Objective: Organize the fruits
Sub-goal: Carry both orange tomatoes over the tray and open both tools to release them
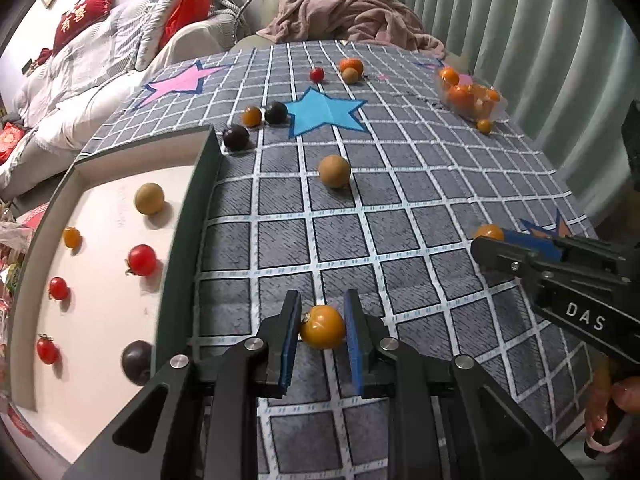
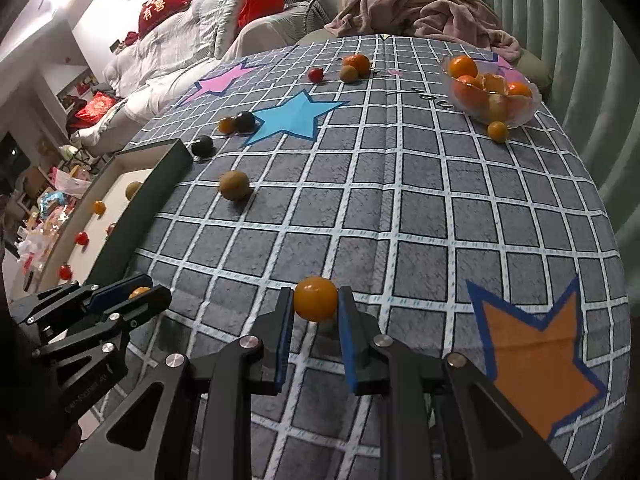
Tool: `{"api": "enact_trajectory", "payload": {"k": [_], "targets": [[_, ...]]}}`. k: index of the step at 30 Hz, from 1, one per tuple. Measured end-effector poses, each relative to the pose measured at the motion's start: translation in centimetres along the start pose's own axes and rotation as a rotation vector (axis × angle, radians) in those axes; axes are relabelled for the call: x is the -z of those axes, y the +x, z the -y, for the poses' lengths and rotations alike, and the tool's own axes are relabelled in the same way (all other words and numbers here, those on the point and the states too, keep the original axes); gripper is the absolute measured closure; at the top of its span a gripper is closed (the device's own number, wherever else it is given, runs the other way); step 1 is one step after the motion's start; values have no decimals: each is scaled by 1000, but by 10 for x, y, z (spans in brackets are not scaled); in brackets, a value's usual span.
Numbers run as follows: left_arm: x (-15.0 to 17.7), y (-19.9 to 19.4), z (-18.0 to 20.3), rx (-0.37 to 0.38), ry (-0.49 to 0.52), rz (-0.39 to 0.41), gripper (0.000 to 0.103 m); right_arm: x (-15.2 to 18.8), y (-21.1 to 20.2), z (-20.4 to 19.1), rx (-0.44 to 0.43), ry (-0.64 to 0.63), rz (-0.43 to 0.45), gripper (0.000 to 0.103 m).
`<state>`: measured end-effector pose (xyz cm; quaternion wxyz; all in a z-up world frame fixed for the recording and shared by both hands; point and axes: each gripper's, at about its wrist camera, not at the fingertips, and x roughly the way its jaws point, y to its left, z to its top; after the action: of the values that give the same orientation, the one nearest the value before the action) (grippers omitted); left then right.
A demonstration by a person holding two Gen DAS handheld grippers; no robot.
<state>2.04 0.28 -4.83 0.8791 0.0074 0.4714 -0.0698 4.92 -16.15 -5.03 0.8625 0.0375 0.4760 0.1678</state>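
My left gripper (image 1: 323, 312) is shut on a small orange-yellow tomato (image 1: 322, 327) just above the checked tablecloth, right of the tray (image 1: 208, 184). It also shows in the right wrist view (image 2: 138, 292). My right gripper (image 2: 316, 300) is shut on another orange-yellow tomato (image 2: 315, 298); it shows in the left wrist view (image 1: 486, 240) at the right. The white tray with a dark green rim holds red cherry tomatoes (image 1: 141, 260), a tan round fruit (image 1: 149, 198), a small orange tomato (image 1: 71, 237) and a dark fruit (image 1: 137, 362).
Loose fruits lie on the cloth: a tan one (image 1: 334, 171), two dark ones (image 1: 236, 137), an orange one (image 1: 252, 116), a red one (image 1: 317, 74) and an orange (image 1: 351, 65). A glass bowl of oranges (image 2: 494, 94) stands far right. A pink blanket (image 2: 424, 12) lies beyond.
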Motion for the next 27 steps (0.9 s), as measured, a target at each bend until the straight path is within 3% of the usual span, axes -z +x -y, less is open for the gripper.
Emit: {"api": "enact_trajectory", "payload": {"k": [10, 27], "targets": [[-5, -33, -27, -5, -36, 53, 80, -15, -15, -35, -22, -40, 20, 79], [-20, -58, -130, -112, -163, 120, 80, -65, 7, -135, -132, -162, -1, 79]]}}
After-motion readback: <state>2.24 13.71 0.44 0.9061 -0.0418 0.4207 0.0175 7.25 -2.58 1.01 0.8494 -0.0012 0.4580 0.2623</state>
